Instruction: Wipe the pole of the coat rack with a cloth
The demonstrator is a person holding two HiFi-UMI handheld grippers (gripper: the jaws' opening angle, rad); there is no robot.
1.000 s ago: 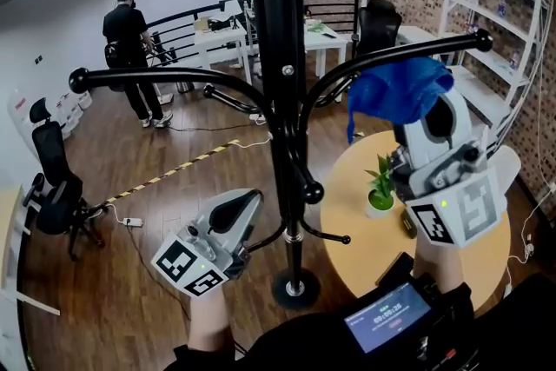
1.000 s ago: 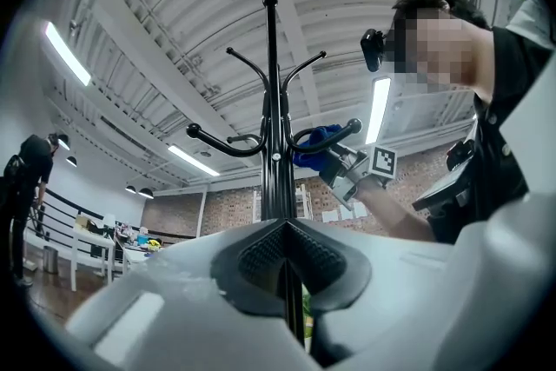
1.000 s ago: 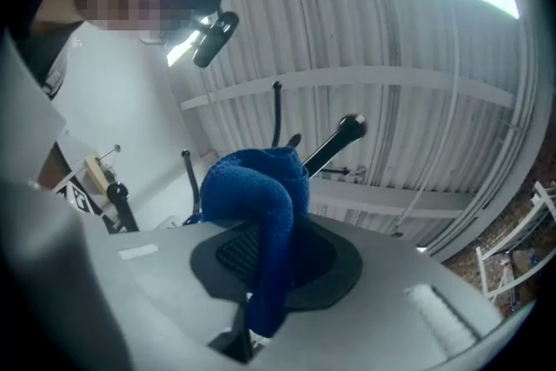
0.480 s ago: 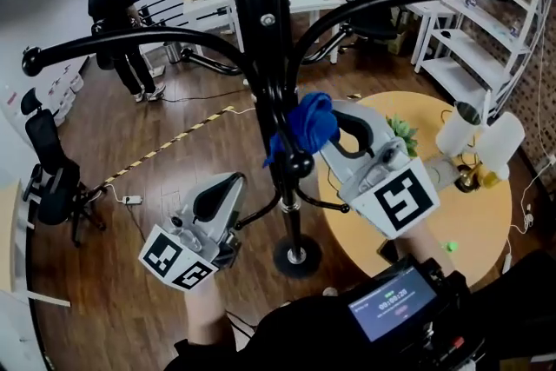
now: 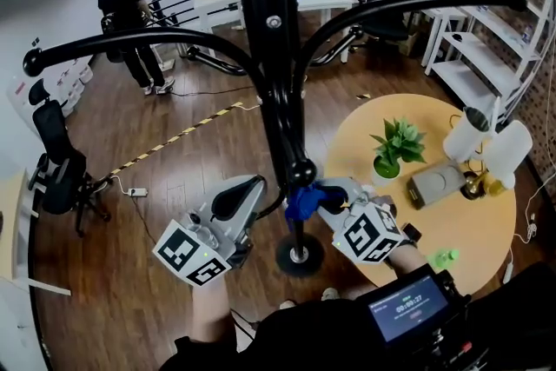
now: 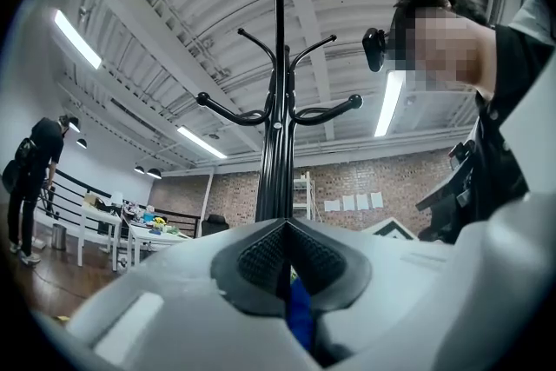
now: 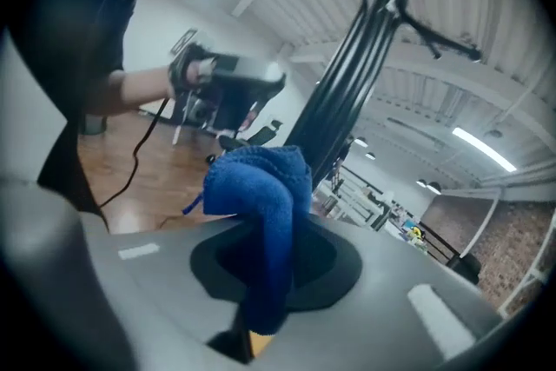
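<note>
The black coat rack pole [image 5: 276,74] runs down the middle of the head view to its round base [image 5: 300,257]. My right gripper [image 5: 320,197] is shut on a blue cloth [image 5: 301,202], which presses against the pole low down, just under a knob. In the right gripper view the cloth [image 7: 261,200] bulges out of the jaws beside the pole [image 7: 347,113]. My left gripper [image 5: 248,194] sits left of the pole and is shut on a thin lower hook [image 5: 271,204]. In the left gripper view the pole [image 6: 278,135] rises from the closed pads [image 6: 261,256].
A round wooden table [image 5: 473,226] at the right carries a potted plant [image 5: 396,149], white bottles [image 5: 508,154] and a grey box [image 5: 437,182]. Curved rack arms [image 5: 130,43] spread overhead. A person [image 5: 126,13] stands far back left, near an office chair [image 5: 56,174]. White shelves [image 5: 499,30] stand back right.
My right gripper has carried the blue cloth down along the pole, from the height of the upper arm to just above the base. The left gripper has stayed at the lower hook.
</note>
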